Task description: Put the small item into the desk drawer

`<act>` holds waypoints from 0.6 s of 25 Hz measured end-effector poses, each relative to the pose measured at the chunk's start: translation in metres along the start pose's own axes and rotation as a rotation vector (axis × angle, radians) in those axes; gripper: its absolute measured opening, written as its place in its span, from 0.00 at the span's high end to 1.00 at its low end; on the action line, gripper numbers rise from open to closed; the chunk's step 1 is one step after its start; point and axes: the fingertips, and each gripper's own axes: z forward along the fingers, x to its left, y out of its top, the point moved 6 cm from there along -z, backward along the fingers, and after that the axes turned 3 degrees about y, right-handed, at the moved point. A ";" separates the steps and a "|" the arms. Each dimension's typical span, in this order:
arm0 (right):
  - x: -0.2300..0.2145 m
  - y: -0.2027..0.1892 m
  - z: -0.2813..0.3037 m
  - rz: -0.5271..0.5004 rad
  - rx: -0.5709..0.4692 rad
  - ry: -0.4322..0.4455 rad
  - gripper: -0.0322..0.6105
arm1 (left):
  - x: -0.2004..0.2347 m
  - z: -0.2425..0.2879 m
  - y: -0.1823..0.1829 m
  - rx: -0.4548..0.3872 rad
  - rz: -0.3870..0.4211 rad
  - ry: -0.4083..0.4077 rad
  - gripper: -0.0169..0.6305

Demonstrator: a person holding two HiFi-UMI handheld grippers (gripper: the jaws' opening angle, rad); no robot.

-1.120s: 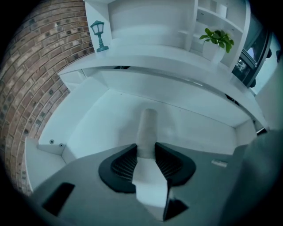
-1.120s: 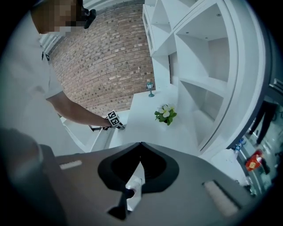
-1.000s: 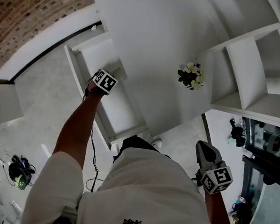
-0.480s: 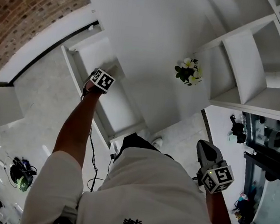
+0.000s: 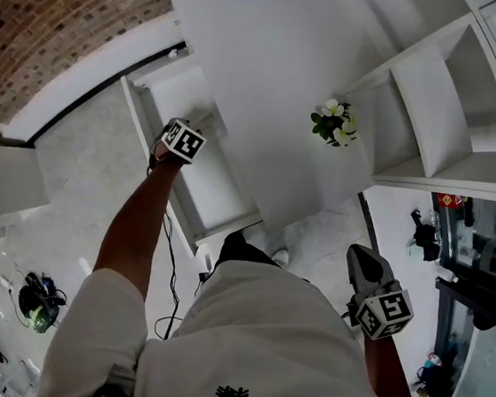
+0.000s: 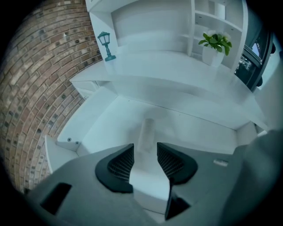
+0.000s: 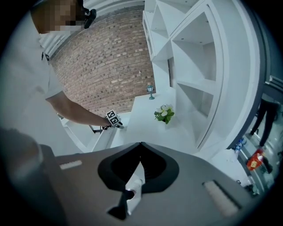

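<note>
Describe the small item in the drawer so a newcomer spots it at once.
Find the white desk, then its open drawer underneath. The small item lies on the drawer floor just ahead of the left gripper: a pale, elongated piece, the only loose thing there.

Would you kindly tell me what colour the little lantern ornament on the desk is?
Teal; the lantern ornament shows best in the left gripper view.

The left arm [image 5: 137,221] reaches forward, forearm bare; left gripper [image 6: 145,153] jaws stand wide apart; right gripper [image 7: 140,146] hangs beside the hip, jaws seemingly together.
</note>
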 end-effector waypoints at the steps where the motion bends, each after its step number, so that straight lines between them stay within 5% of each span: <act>1: -0.001 -0.001 -0.002 -0.007 -0.007 0.006 0.93 | 0.000 -0.006 0.000 -0.007 -0.002 0.013 0.71; 15: -0.021 -0.036 -0.046 -0.068 -0.105 0.135 0.93 | -0.048 -0.114 -0.017 -0.091 -0.100 0.155 0.75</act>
